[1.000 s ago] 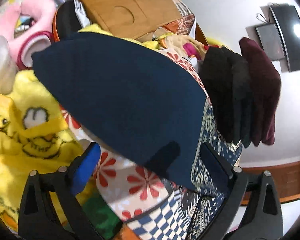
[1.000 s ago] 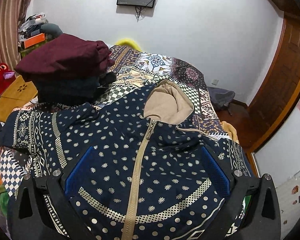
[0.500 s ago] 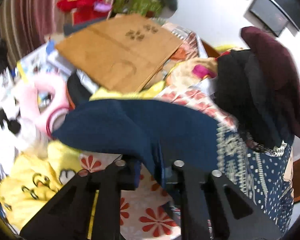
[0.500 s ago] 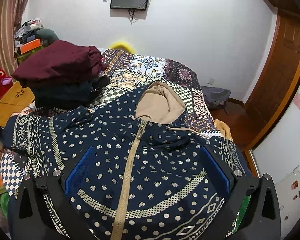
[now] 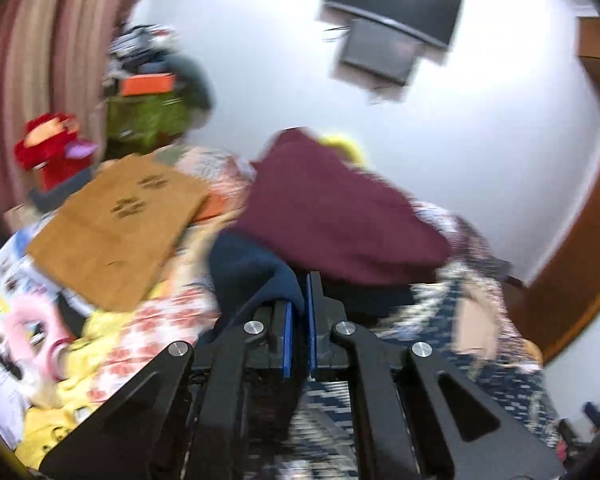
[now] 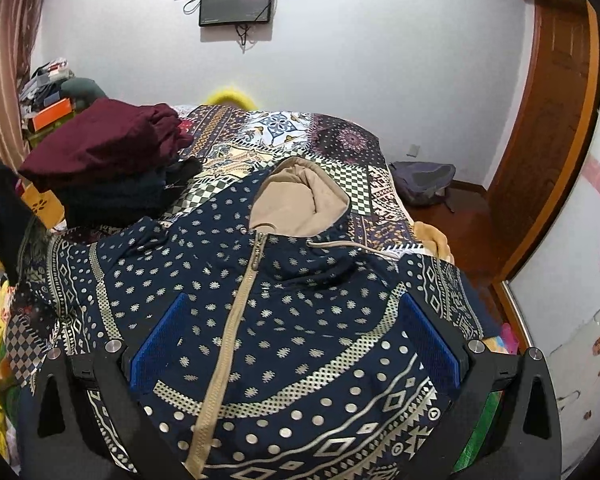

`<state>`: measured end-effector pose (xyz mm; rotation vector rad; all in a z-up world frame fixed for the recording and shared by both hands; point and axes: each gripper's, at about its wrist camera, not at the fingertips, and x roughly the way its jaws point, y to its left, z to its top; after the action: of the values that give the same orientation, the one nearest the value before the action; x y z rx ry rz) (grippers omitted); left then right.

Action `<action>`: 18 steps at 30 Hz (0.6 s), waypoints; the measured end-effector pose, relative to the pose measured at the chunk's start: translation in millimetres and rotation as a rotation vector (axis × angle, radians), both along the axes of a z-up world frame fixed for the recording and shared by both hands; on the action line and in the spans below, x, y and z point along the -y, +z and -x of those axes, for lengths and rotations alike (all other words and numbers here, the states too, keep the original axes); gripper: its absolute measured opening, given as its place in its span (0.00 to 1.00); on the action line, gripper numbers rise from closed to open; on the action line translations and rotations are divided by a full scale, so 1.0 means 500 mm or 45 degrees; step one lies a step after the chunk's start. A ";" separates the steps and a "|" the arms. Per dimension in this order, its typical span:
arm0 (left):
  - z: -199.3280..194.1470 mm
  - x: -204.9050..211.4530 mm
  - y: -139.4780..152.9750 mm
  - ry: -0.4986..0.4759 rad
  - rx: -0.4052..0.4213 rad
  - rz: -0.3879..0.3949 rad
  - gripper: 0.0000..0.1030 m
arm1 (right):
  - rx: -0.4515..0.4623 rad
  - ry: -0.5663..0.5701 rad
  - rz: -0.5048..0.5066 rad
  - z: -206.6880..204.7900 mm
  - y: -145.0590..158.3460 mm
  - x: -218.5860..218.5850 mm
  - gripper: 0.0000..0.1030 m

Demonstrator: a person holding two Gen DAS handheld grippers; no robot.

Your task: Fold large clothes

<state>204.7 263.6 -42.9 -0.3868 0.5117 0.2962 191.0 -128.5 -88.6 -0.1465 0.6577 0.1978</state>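
A navy hooded jacket (image 6: 284,304) with pale dots, a beige zipper and a beige-lined hood (image 6: 300,196) lies front-up on the bed. My right gripper (image 6: 294,300) hovers open above its chest, blue pads (image 6: 160,340) wide apart with nothing between them. In the blurred left wrist view my left gripper (image 5: 298,312) is shut on a fold of the jacket's plain navy sleeve (image 5: 252,272), held raised off the bed. At the left edge of the right wrist view that sleeve (image 6: 4,208) shows as a dark lifted flap.
A stack of folded clothes topped by a maroon garment (image 6: 104,148) sits on the patterned bedspread (image 6: 300,136) left of the hood. A wooden board (image 5: 112,224), yellow duck blanket (image 5: 60,420) and toys crowd the left. A backpack (image 6: 424,180) lies by the wooden door.
My left gripper went from wide open around the sleeve to shut on it, then rose and rolled, lifting the sleeve. The right gripper drifted slightly over the jacket and stayed open.
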 end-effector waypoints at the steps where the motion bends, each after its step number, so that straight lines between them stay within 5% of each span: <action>1: -0.010 0.022 0.010 -0.035 0.013 -0.002 0.05 | 0.000 -0.005 -0.007 0.000 0.000 0.007 1.00; 10: -0.149 0.292 0.010 -0.427 -0.048 -0.066 0.05 | -0.032 -0.030 -0.056 0.005 -0.007 0.073 1.00; 18: -0.209 0.505 -0.138 -0.758 -0.349 -0.089 0.05 | -0.056 -0.075 -0.040 0.003 -0.023 0.120 1.00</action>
<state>309.3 11.0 -112.0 -0.1119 0.8549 -0.2128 189.4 -188.6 -100.0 -0.0930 0.7012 0.1552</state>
